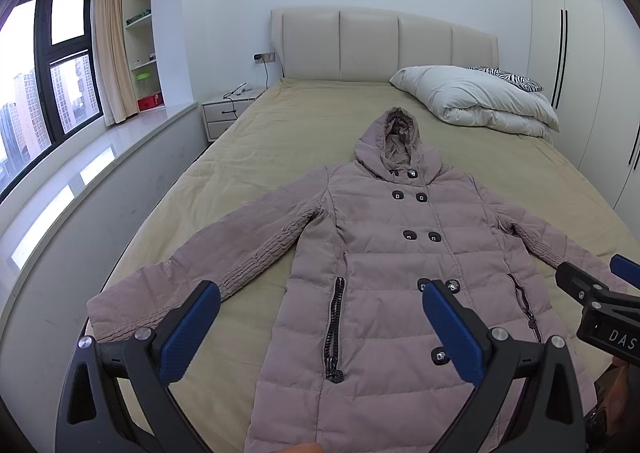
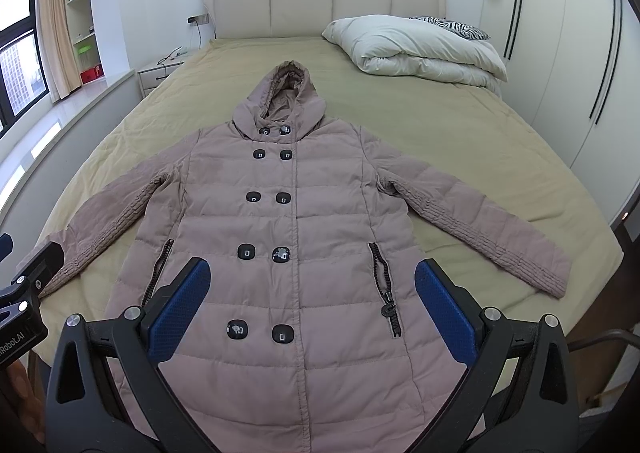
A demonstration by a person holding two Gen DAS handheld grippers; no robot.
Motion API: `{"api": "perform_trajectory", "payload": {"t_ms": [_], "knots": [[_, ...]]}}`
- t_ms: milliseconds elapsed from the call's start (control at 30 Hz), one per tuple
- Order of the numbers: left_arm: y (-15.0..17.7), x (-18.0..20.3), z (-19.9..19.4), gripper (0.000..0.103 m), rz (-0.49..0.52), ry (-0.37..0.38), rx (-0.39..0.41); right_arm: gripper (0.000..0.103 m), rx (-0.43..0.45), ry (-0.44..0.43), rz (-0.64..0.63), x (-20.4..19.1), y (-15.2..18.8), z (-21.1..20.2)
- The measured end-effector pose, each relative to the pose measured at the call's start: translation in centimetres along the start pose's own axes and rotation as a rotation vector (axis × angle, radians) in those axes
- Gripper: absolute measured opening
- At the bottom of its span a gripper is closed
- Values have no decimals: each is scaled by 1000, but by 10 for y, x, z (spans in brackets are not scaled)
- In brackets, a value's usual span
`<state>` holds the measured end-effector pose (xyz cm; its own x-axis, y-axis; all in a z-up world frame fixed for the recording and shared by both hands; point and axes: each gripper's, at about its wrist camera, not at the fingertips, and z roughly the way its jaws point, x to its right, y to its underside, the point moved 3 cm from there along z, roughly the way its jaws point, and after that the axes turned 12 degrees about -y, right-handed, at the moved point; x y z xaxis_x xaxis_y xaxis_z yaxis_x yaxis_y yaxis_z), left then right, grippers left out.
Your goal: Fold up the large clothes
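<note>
One padded coat [image 2: 296,221] lay face up and buttoned on the bed [image 2: 460,133], hood toward the headboard, both sleeves spread out to the sides and the hem nearest you. Nothing on it looked folded, so by my reading you stood at the very start: the first fold was not yet made. You held the left hand-held gripper [image 1: 320,309] above the coat's lower left panel, jaws wide and empty, and the right hand-held gripper [image 2: 312,289] above the lower front, just below the fourth row of buttons, likewise wide with nothing between its blue pads. Neither touched the fabric. A sensible next move would call for each of you reaching out to a sleeve cuff, pinching through the thick quilting firmly, and carrying the sleeve across the chest; the padding will probably spring back, so press it down.

Beyond the coat's hood, a white duvet [image 2: 416,45] sat bundled near the headboard [image 2: 320,1]. Left of the coat stood a nightstand [image 1: 228,113] and window [image 1: 40,93]; right of it, wardrobes [image 2: 560,53].
</note>
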<state>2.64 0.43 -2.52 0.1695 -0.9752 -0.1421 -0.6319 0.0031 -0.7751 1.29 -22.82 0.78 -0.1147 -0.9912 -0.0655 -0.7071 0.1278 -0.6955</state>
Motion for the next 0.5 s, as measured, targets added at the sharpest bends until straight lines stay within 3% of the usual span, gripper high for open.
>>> {"api": "perform_trajectory", "payload": {"t_ms": [500], "knots": [[1, 0, 0, 103, 0, 0, 0, 103, -3, 1, 2, 1, 2, -1]]}}
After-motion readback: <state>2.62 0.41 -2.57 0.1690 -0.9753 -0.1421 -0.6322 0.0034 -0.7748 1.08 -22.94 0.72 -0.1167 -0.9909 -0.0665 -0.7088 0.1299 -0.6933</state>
